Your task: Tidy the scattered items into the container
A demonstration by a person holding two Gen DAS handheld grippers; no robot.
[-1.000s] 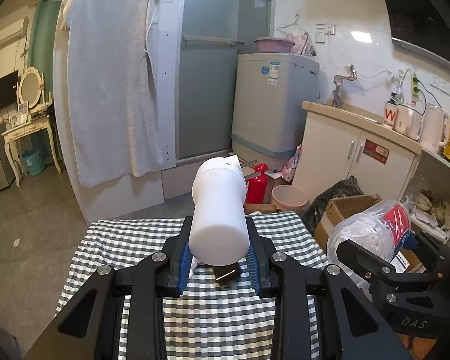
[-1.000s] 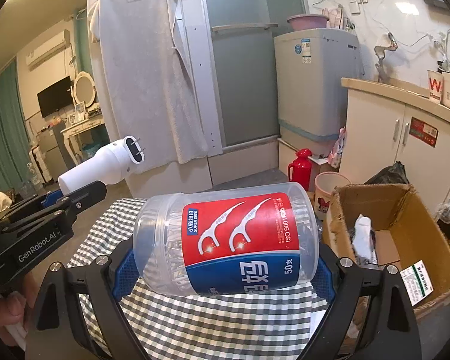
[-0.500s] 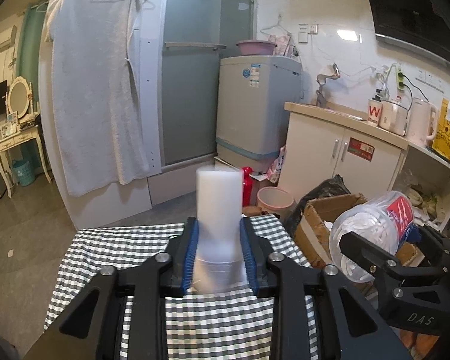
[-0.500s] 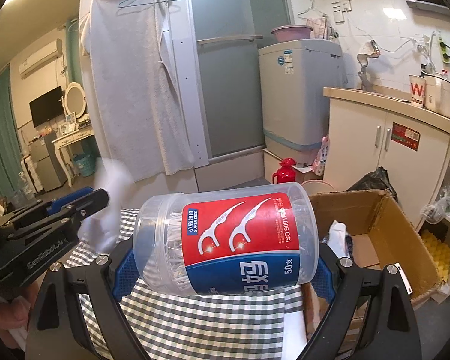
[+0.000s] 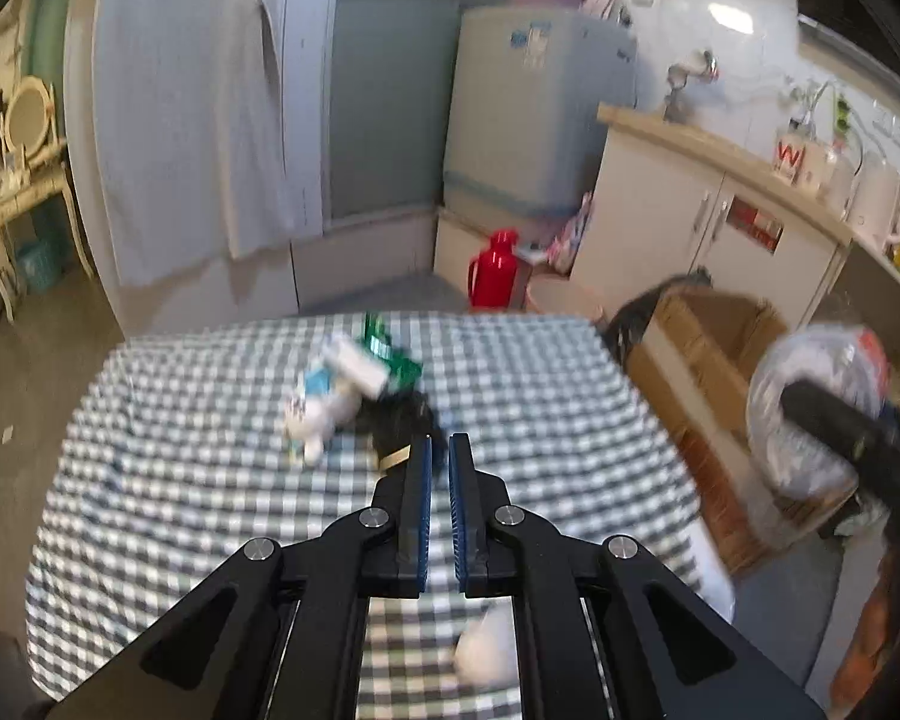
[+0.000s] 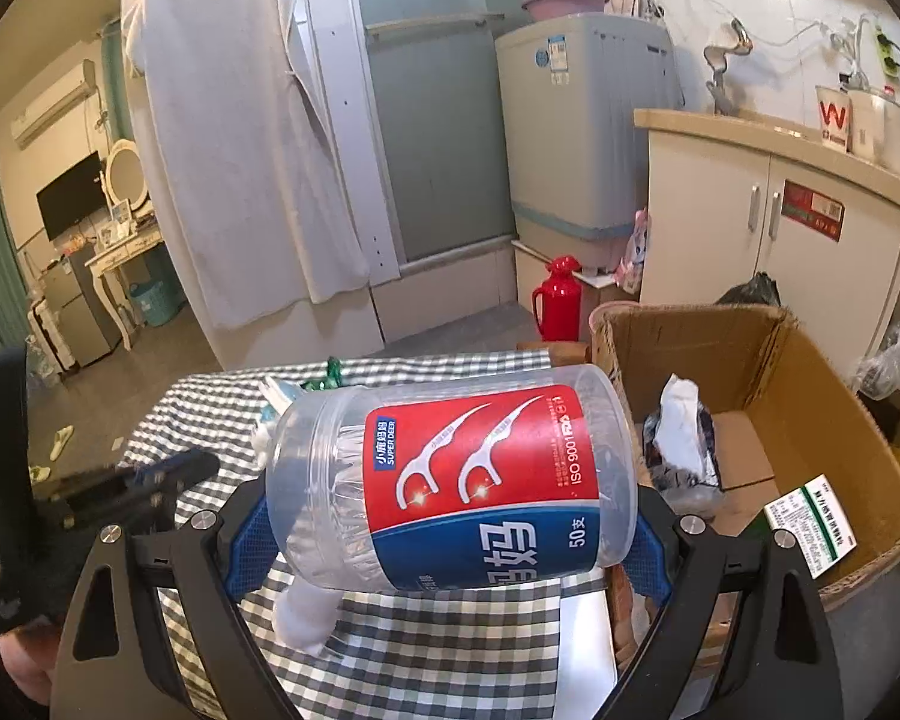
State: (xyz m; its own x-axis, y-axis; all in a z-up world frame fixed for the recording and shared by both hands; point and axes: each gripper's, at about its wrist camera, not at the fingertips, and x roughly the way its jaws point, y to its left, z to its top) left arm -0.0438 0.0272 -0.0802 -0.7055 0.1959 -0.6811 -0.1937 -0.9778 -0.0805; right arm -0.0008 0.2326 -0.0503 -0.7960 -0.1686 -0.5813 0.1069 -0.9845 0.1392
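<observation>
My right gripper [image 6: 450, 516] is shut on a clear floss-pick jar [image 6: 450, 474] with a red and blue label, held sideways above the checked table's right edge; it also shows in the left wrist view [image 5: 822, 414]. My left gripper [image 5: 440, 450] is shut and empty above the table. A white cylinder [image 5: 489, 654] lies blurred on the cloth under it, also seen in the right wrist view [image 6: 306, 615]. A cardboard box [image 6: 810, 420] stands right of the table with a crumpled bag [image 6: 681, 450] inside. A pile of small items [image 5: 360, 384] lies mid-table.
The checked tablecloth [image 5: 180, 480] covers the table. A red thermos [image 5: 493, 270] stands on the floor behind it. A white cabinet [image 6: 780, 228] and a washing machine [image 6: 582, 120] stand behind the box. A black bag [image 5: 636, 312] sits beside the box.
My left gripper let go of the white cylinder, which fell onto the table, and its jaws closed. My right gripper kept the jar and shifted toward the box.
</observation>
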